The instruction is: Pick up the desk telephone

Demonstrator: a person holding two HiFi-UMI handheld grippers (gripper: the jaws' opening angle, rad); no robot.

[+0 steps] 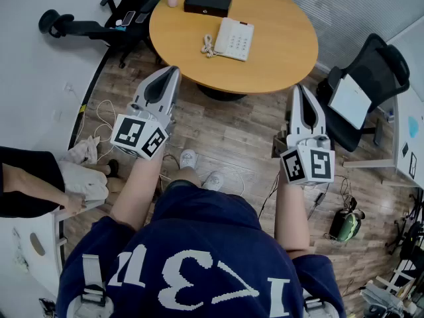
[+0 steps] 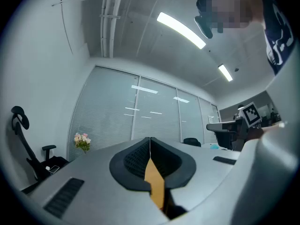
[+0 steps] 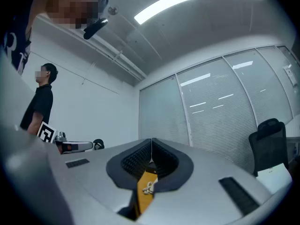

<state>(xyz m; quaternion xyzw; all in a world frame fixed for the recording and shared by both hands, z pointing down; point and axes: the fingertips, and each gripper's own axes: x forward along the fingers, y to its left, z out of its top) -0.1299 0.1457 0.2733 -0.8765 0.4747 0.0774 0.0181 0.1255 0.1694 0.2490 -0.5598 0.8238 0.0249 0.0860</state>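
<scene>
Both grippers (image 1: pixel 172 71) (image 1: pixel 300 90) (shut) short of telephone (image 1: pixel 234 38)

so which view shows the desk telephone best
The head view: the whole white desk telephone lies on the round table, cord at its left. The right gripper view catches only a bit of white coiled cord below its shut jaws; the left gripper view shows no phone.

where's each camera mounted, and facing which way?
Head view: on person's head, steeply down at table, desk telephone; shows both forearms, left gripper, right gripper.
Left gripper view: on left gripper, along its shut jaws, slightly up toward blinds; shows navy shirt.
Right gripper view: on right gripper, same way; shut jaws, navy shirt.
Shared: gripper views both show blinds.
</scene>
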